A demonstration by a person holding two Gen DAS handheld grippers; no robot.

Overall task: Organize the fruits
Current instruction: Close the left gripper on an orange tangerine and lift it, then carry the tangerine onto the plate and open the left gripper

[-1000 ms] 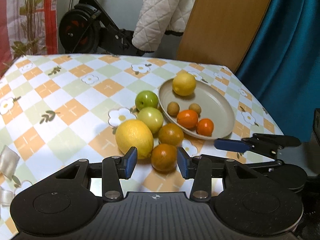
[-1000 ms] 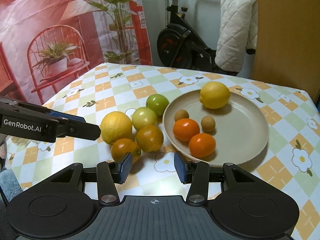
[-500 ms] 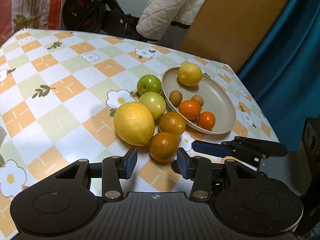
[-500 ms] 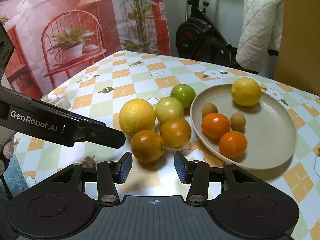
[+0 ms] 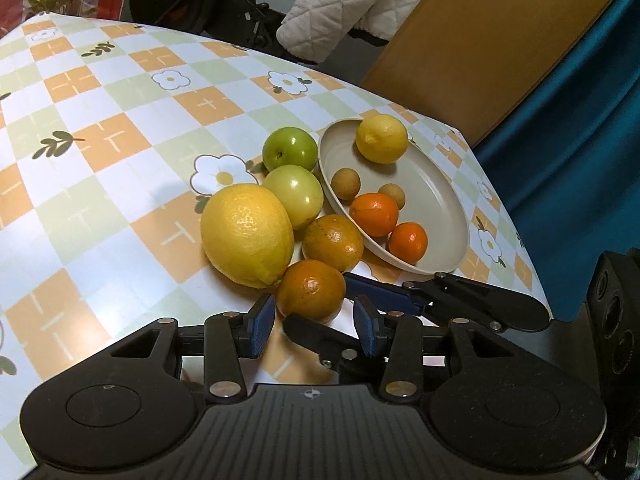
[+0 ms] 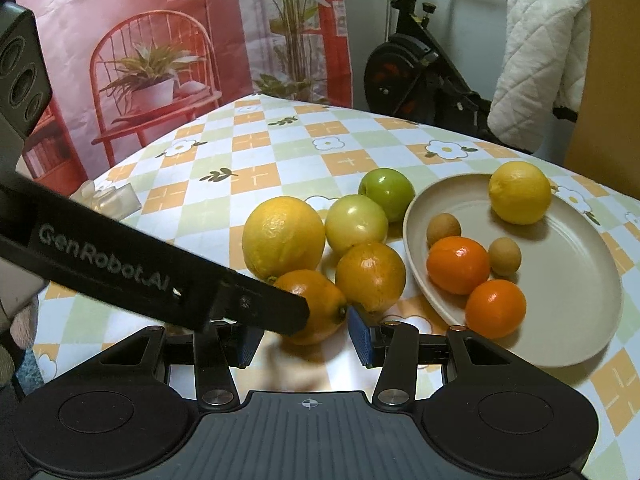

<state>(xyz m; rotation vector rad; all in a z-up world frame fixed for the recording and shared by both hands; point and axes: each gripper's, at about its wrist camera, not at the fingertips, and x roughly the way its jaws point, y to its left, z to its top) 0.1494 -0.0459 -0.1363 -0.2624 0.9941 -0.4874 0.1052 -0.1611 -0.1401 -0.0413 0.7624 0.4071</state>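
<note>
Both grippers, left gripper (image 5: 314,326) and right gripper (image 6: 306,340), have closed in, jaws apart, around the dimpled round orange (image 5: 310,290).

I am seeing a glossy, smooth checked tablecloth (image 5: 120,216), a matt beige plate (image 6: 568,280), a large lemon (image 5: 246,240) with dimpled, shiny peel, waxy-smooth green apples (image 6: 386,192), and matt black plastic gripper bodies carrying ribbed blue pads (image 5: 262,326).

A: Where does the left wrist view sit?
B: Low and close over the surface (image 5: 100,216), facing the plate (image 5: 448,216).
A: The right?
B: Close too, facing the same plate (image 6: 568,240) and fruit.
</note>
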